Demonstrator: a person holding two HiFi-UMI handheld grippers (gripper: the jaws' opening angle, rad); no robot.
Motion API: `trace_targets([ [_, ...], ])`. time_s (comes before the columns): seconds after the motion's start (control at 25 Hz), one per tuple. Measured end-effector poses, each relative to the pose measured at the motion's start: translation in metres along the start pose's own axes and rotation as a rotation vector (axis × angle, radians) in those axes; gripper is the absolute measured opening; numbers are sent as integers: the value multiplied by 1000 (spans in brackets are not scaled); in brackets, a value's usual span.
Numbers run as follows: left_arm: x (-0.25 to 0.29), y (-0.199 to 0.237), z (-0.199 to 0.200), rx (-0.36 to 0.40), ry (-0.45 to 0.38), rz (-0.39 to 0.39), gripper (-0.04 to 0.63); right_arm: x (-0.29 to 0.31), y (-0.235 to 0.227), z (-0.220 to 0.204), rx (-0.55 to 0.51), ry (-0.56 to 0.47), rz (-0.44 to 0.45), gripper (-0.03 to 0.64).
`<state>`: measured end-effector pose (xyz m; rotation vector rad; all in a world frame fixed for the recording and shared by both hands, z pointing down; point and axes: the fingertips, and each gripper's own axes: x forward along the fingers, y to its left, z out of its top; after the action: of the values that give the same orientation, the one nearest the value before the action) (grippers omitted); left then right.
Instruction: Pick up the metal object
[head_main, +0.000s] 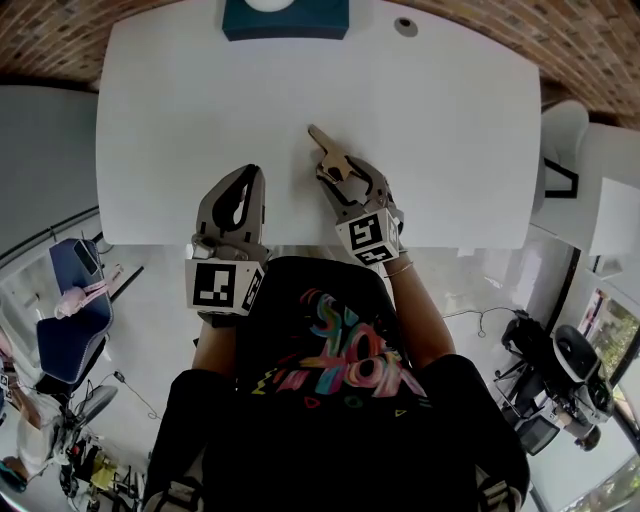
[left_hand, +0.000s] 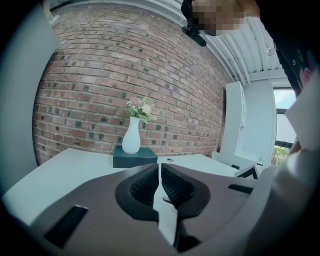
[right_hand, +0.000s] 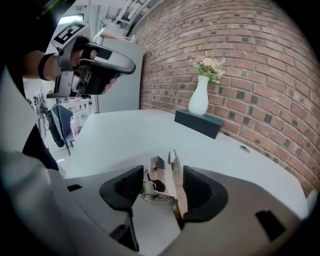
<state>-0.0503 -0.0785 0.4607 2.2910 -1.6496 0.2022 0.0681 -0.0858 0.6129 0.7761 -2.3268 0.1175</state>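
From the head view, my right gripper (head_main: 345, 172) lies low on the white table (head_main: 450, 120) near its front edge, with the metal object (head_main: 322, 142) running out past its tips toward the middle of the table. I judge I have set it down there to bracket the piece before lifting. My left gripper (head_main: 248, 172) hangs at the table's edge well apart from the object, out of the way. In the left gripper view its fingers meet along a thin seam with nothing between them, and it points across the bare table at a vase (left_hand: 131, 137) on a dark box (left_hand: 135, 156). In the right gripper view my fingers stand as wide as they go, and the metal object, a folded clip-like piece, sits between the pads (right_hand: 196, 189). One pad looks to touch its flat plate and the other sits just beside it. I judge there is no squeeze on it yet.
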Motion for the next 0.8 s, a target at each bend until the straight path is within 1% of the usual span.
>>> trace_targets([
  [0.16, -2, 1, -5, -9, 8, 7, 34, 10, -2, -6, -22, 12, -26, 250],
  [0.44, -5, 5, -11, -19, 14, 15, 34, 18, -10, -7, -3, 12, -88, 247],
  [0.6, -3, 1, -13, -21, 18, 5, 34, 19, -11, -9, -45, 29, -93, 204],
  [0.72, -3, -1, -13, -18, 19, -4, 34, 19, -9, -8, -87, 29, -104, 141],
  [0.8, -4, -1, -13, -17, 17, -7, 34, 19, -8, -7, -86, 31, -110, 135],
])
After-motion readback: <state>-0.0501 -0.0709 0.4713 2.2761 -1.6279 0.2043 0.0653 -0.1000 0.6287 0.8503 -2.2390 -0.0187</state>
